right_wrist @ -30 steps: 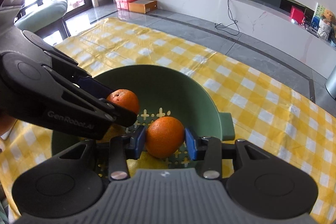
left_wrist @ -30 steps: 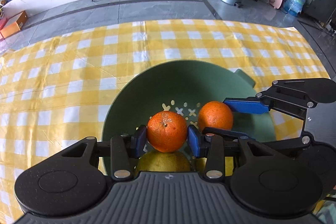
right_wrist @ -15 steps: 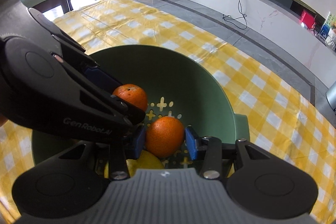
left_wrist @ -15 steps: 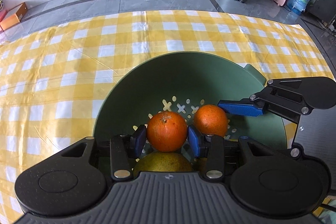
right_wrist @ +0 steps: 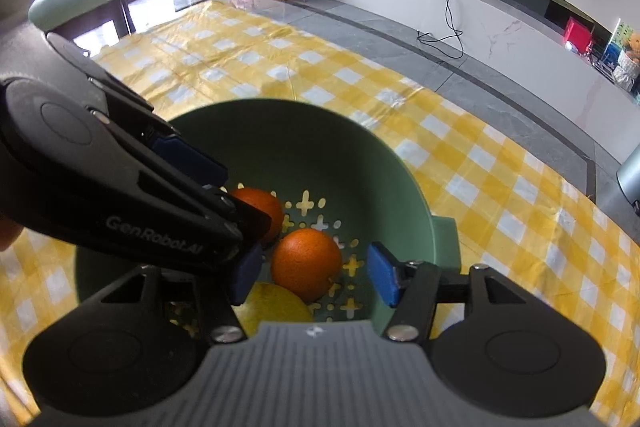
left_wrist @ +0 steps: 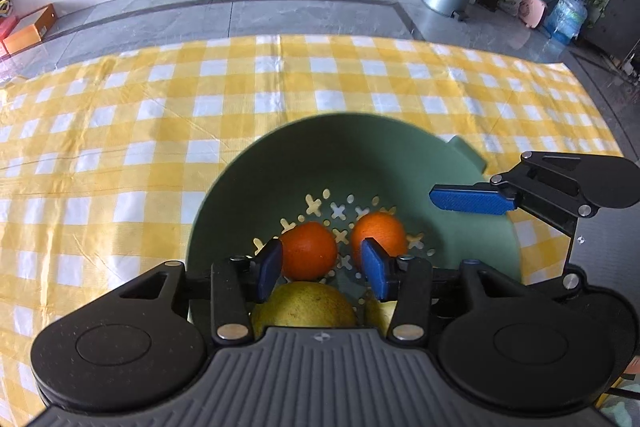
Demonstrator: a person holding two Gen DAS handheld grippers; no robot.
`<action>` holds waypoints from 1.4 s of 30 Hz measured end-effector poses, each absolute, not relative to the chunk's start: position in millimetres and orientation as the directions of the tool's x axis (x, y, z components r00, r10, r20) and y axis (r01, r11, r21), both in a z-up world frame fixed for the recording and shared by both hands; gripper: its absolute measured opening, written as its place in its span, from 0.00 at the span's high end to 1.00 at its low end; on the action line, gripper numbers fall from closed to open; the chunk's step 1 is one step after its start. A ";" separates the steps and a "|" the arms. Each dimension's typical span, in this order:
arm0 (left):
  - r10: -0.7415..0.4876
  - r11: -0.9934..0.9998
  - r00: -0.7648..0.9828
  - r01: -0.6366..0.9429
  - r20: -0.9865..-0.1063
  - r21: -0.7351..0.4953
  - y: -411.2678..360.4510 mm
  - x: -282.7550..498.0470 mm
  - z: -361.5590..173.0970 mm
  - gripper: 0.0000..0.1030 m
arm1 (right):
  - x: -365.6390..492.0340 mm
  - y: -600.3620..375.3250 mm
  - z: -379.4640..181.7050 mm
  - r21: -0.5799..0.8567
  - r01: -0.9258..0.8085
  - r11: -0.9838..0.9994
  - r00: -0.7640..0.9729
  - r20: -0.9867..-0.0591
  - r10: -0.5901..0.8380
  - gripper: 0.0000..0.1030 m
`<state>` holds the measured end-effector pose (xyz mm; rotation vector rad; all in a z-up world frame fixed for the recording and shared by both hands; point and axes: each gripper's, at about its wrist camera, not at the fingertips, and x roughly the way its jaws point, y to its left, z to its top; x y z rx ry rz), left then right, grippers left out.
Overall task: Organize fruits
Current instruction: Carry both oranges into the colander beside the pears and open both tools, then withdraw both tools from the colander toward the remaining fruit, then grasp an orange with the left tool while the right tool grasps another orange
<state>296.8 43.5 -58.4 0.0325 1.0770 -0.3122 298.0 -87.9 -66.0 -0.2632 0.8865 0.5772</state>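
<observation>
Both claws are hanging over the green colander [left_wrist: 400, 155] on the yellow-checked cloth [left_wrist: 120, 131], jaws opening. The left claw [left_wrist: 322, 267] is letting go of its orange [left_wrist: 308, 249]: pads are spread with a gap on the right side, and the fruit is sitting on the perforated bottom just above a yellow-green pear [left_wrist: 304, 303]. The right claw [right_wrist: 310, 277] is standing clear of its orange [right_wrist: 306, 263], which is lying in the colander beside the first one.
</observation>
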 end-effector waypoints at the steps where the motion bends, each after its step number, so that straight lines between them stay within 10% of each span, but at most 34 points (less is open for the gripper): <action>1: -0.241 0.955 0.443 0.267 -0.864 -0.129 43.8 293.7 -54.0 0.47 | 295.6 -89.8 -61.8 0.023 -0.572 0.820 0.499 -0.784 0.370 0.45; 24: -0.290 0.936 0.736 0.350 -0.612 -0.022 -1.7 138.9 31.6 0.47 | 151.6 -187.6 18.5 0.076 -0.386 0.920 0.722 -0.596 0.352 0.40; 42: -0.272 0.958 0.687 0.256 -0.674 -0.126 -37.5 113.1 -50.3 0.47 | 124.2 -217.2 -69.5 0.144 -0.251 0.957 0.695 -0.661 0.282 0.33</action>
